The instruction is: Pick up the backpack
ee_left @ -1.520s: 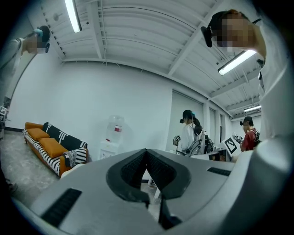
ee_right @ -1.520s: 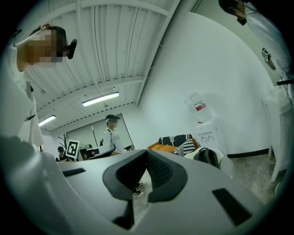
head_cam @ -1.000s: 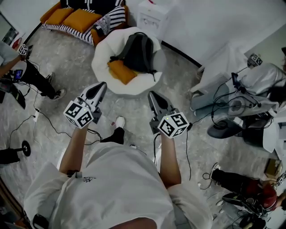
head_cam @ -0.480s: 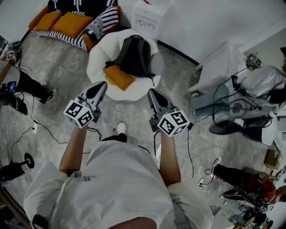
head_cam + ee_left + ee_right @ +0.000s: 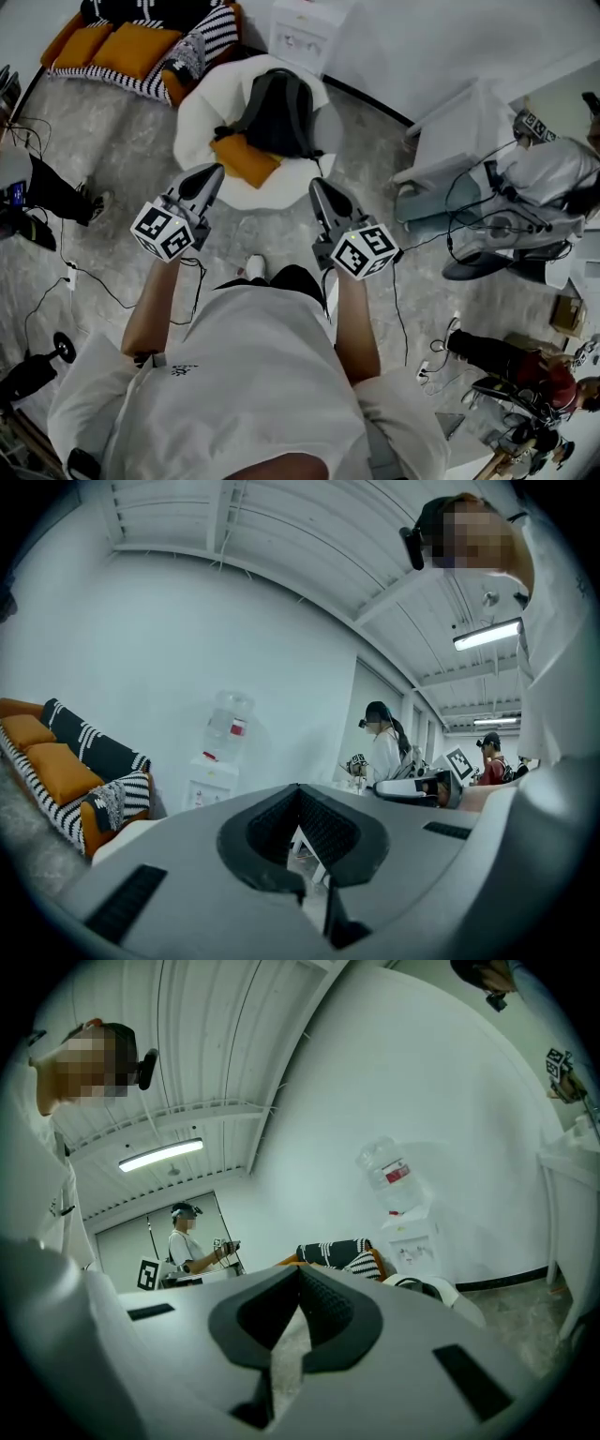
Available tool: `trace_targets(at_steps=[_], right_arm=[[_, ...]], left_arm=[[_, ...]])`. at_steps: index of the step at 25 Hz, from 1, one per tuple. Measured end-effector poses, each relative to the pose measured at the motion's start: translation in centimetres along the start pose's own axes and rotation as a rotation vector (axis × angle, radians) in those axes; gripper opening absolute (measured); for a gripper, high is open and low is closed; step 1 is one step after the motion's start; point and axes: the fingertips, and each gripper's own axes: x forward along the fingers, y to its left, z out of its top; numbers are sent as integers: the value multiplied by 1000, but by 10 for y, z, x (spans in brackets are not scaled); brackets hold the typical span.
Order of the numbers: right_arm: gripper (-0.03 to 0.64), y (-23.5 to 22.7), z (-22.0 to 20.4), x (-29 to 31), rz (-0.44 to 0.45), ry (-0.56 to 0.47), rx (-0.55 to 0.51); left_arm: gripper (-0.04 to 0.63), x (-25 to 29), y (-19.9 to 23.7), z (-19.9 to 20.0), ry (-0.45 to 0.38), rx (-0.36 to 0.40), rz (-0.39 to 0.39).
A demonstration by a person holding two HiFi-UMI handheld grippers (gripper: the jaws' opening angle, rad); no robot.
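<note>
Grey left tongs [image 5: 214, 171] closed, empty | right tongs [image 5: 317, 185] closed, empty

The dark grey backpack [image 5: 277, 112] is lying slumped in the hollow of a white beanbag chair [image 5: 199, 117], its straps trailing loose, just beside an orange cushion [image 5: 244, 159].

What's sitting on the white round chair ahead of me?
A dark backpack lies on the white round chair, with an orange cushion at its near left side. Whatever lies beneath the backpack is covered.
</note>
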Motion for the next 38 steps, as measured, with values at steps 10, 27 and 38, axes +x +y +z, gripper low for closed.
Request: trace_targets(at_steps=[10,27,38], right_arm=[[5,-27,4,34,41,10,38],[5,-149,47,124,147,85,-81],[5,-228,42,165,240,155,-37]], left_arm=[[2,18,25,-13,19,-23,38],[2,135,77,5,0,-7,185],[2,195,113,-4,38,-16,318]])
